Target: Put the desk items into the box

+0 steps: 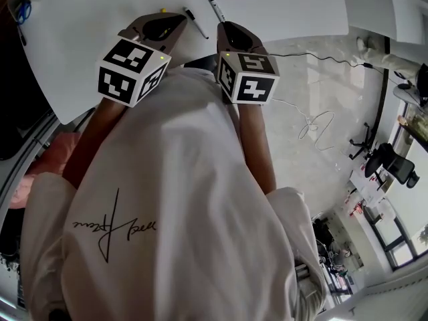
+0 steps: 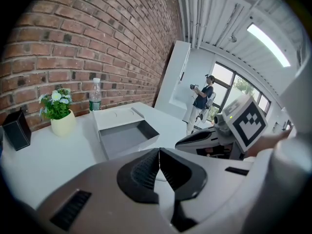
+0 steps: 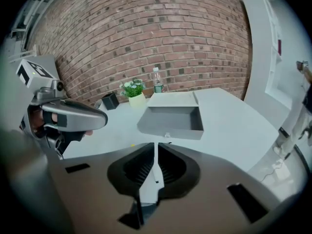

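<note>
Both tools sat side by side over the near edge of the white counter, held close to the operator's chest. In its own view, the left hand-held gripper had its ribbed black pads pressed together along one line, with nothing between them. The right hand-held gripper was closed down to a hairline slit that showed only the pale counter, so it also carried nothing.

The box stood on the counter well ahead of both tools. It was a shallow grey rectangle with low walls. Its lid was folded back flat behind it, and its grey floor was in plain sight. A small pale thing lay at the foot of its front wall; I could not tell what it was.

Behind the box, near the brick wall, stood a clear water bottle. Just to its left was a pale pot of flowers, and further left a small black holder.

From the head view, two dark pens lay on the counter just beyond the jaw tips, well apart from the box.
</note>
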Motion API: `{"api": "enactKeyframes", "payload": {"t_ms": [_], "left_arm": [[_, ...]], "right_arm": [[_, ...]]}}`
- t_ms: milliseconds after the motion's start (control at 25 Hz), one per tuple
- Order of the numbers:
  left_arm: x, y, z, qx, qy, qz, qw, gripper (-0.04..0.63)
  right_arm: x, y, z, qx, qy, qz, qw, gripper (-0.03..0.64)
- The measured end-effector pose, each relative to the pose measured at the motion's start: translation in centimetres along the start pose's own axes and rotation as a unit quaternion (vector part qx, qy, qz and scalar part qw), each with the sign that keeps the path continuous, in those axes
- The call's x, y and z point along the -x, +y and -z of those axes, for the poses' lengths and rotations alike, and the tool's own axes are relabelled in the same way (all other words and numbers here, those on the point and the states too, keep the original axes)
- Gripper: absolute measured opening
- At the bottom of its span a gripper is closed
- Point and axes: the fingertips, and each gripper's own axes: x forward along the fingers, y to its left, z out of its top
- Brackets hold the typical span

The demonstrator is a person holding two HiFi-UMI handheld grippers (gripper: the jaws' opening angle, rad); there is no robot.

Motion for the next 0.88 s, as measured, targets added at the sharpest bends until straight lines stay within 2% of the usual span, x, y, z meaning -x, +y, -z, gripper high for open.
{"api": "enactKeyframes", "payload": {"t_ms": [120, 320, 480, 880], "left_arm": [[-0.3, -0.1, 0.0, 0.001, 0.003, -0.002, 1.0, 0.006], [-0.5, 1.2, -1.0, -0.009, -0.016, -0.026, 0.9995, 0.006], [-1.1, 1.4, -0.5, -0.003, -0.003, -0.025, 0.9997, 0.006], [-1.9, 3.2, -0.3, 0.018, 0.014, -0.052, 0.9984, 0.006]], "right_arm": [[-0.7, -0.4, 1.1, 0.005, 0.021, 0.0, 1.0, 0.028], [-2.3, -1.6, 1.7, 0.018, 0.043, 0.002, 0.999, 0.028], [-3.5, -2.3, 2.4, 0.032, 0.062, -0.002, 0.998, 0.028], [-6.1, -3.5, 3.2, 0.054, 0.104, -0.018, 0.993, 0.031]]}}
